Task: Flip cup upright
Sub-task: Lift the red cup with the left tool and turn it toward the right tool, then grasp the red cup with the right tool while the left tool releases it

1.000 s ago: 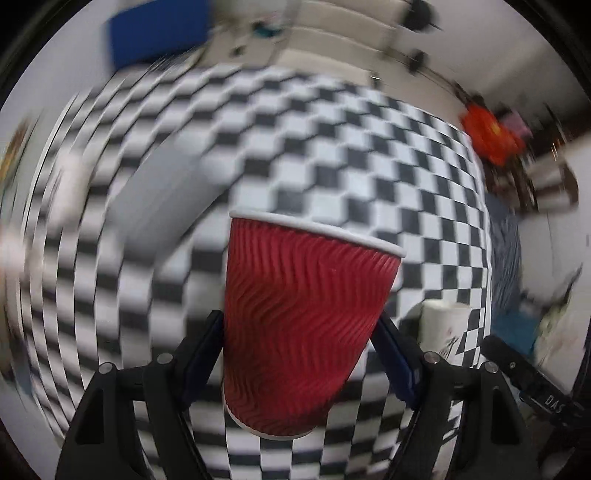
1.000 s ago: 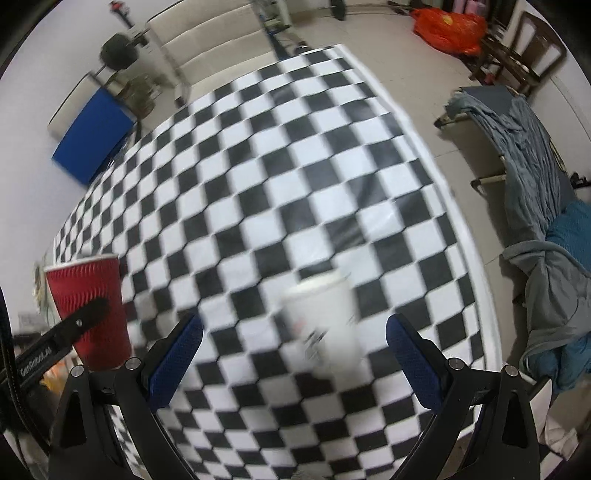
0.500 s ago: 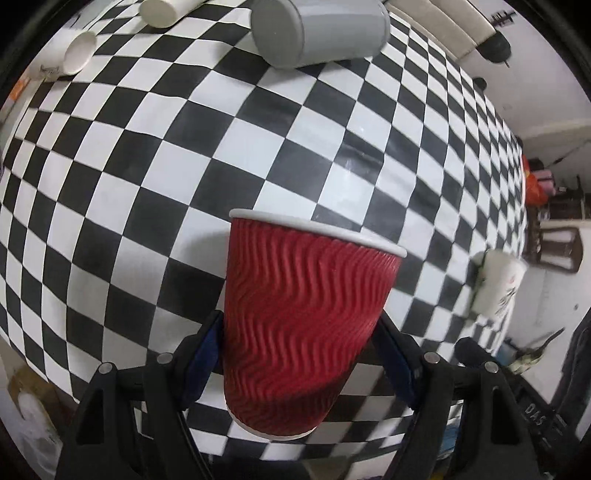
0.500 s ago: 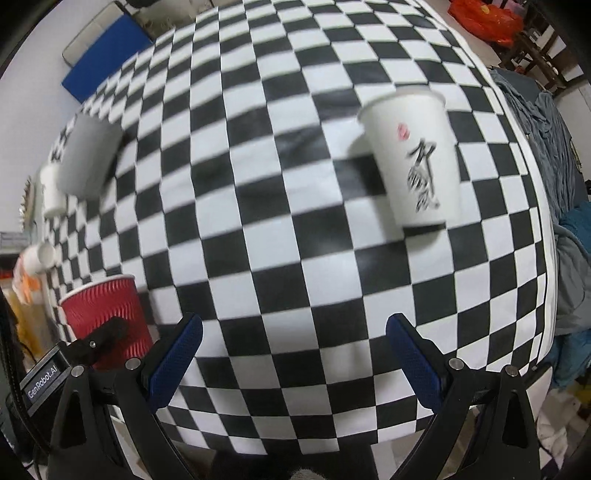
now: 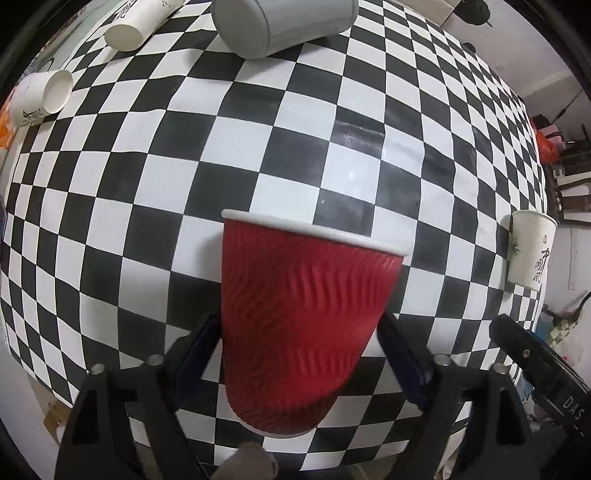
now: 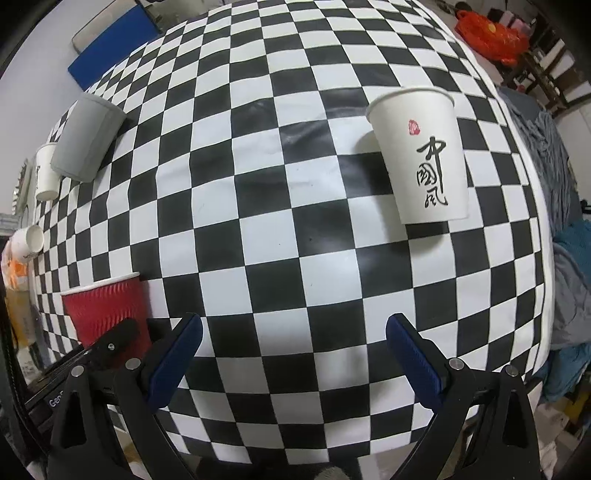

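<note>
My left gripper [image 5: 299, 332] is shut on a red ribbed paper cup [image 5: 299, 325], rim up, held over the near part of the checkered table [image 5: 295, 147]. The red cup also shows at the lower left of the right wrist view [image 6: 103, 310]. My right gripper [image 6: 293, 343] is open and empty above the table's near edge. A white paper cup with black calligraphy [image 6: 421, 158] stands upright ahead and to its right; it also shows at the right edge of the left wrist view [image 5: 530, 247].
A grey cup [image 5: 284, 22] lies on its side at the far side of the table. Two white paper cups [image 5: 129, 26] [image 5: 40, 96] lie on their sides at the far left. Chairs with cloths [image 6: 554, 184] stand beyond the right edge.
Both views have tilted down toward the table. The left gripper still holds the red cup upright and has come lower. The white cup now sits farther ahead-right of the open right gripper.
</note>
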`<state>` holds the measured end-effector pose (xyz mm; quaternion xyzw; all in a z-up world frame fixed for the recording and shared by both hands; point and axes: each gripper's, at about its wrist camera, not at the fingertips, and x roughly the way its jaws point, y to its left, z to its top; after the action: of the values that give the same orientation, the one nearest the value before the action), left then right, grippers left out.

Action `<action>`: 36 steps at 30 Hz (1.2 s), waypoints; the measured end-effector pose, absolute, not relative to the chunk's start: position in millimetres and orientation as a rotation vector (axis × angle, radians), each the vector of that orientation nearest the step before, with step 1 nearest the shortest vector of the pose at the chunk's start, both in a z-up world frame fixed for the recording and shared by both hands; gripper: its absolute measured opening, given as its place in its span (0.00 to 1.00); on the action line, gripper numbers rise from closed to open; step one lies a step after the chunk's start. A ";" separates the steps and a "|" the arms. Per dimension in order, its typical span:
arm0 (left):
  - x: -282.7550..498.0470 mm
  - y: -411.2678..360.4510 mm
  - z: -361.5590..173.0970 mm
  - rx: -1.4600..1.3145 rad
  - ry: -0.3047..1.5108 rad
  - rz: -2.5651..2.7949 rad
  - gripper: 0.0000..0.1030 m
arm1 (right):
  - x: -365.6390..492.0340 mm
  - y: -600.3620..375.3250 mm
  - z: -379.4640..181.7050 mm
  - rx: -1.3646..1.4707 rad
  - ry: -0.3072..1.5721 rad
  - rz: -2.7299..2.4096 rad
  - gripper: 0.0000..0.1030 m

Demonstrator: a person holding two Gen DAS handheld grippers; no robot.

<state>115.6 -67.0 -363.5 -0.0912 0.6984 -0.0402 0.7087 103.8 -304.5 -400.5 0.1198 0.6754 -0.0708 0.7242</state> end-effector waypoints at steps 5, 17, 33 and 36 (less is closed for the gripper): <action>116.4 -67.4 -357.5 -0.222 1.533 -0.084 0.86 | 108.0 -296.0 -398.5 0.265 1.480 -0.134 0.98; 103.1 -17.7 -272.4 -0.200 1.288 -0.086 0.86 | 96.6 -291.9 -369.0 0.315 1.460 -0.063 0.98; 90.6 52.6 -319.7 0.026 1.299 0.142 0.98 | 108.1 -155.2 -388.2 0.225 1.554 0.080 0.98; 92.3 60.4 -331.5 0.034 1.317 0.154 0.98 | 115.3 -136.0 -401.9 0.197 1.595 0.099 0.98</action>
<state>92.3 60.4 -331.5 0.0156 0.6114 0.0717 0.7879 115.3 -136.0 -401.9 0.0880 0.7140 0.0445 0.6932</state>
